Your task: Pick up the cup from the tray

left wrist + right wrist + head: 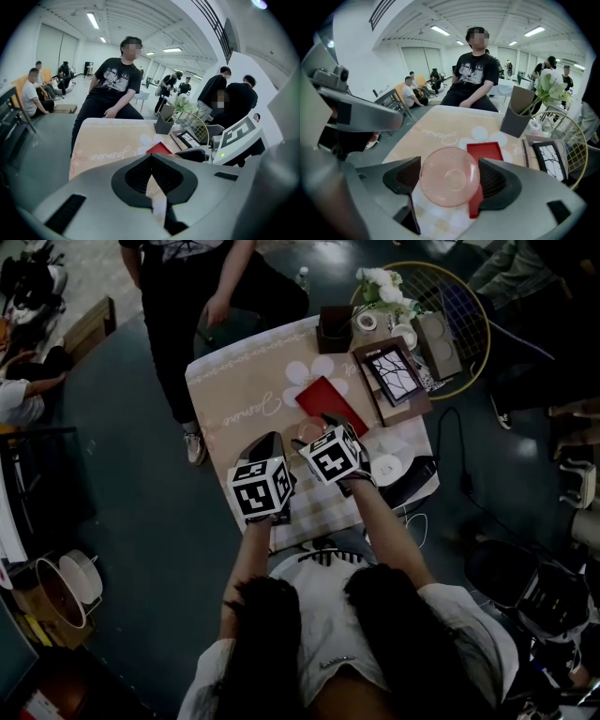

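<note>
Cup (450, 176), pink glass, clamped between jaws of right gripper (449, 165), pads on opposite walls, apparently for steady lift. Red tray (486, 151) at cup's 1 o'clock; whether cup is clear of it, unclear. Left gripper (151, 161) clenched, empty, at 9 o'clock, seemingly kept out of the way.

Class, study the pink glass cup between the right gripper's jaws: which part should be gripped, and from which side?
Grip the cup by its round wall at opposite sides, near its widest ring, coming along its axis as the right gripper does. That view shows it as a full circle filling the gap between the pads, with no handle visible to favour any side.
</note>
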Demonstrator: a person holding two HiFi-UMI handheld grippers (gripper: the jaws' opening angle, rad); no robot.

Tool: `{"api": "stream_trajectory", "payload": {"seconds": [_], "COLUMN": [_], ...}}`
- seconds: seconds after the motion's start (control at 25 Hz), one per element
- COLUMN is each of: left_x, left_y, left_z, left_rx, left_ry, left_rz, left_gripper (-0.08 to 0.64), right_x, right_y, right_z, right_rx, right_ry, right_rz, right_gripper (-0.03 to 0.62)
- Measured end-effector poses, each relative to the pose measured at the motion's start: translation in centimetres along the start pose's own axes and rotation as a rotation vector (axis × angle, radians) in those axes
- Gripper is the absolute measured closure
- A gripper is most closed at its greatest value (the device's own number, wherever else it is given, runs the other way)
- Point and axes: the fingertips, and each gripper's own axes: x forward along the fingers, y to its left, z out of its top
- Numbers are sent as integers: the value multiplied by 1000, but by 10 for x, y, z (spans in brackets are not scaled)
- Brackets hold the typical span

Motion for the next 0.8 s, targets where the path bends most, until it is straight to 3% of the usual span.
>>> {"api": "stream_trajectory", "payload": {"seconds": [0.36, 0.64, 0.8], "left_x": [-22, -35, -36], "left_y": [33, 50, 51], "left_z": [-15, -22, -23], "left_rx": [-61, -89, -99], "left_ry": [-19, -25, -31], "left_rz": [61, 83, 77], "left_gripper": [556, 557, 557], "right_x": [19, 34, 36], "right_y": [62, 77, 76], "right_z": [5, -18, -24], "right_rx": [-72, -126, -111], "right_ry": [22, 96, 105], "right_rz": [108, 98, 101], "right_gripper": [201, 201, 201]}}
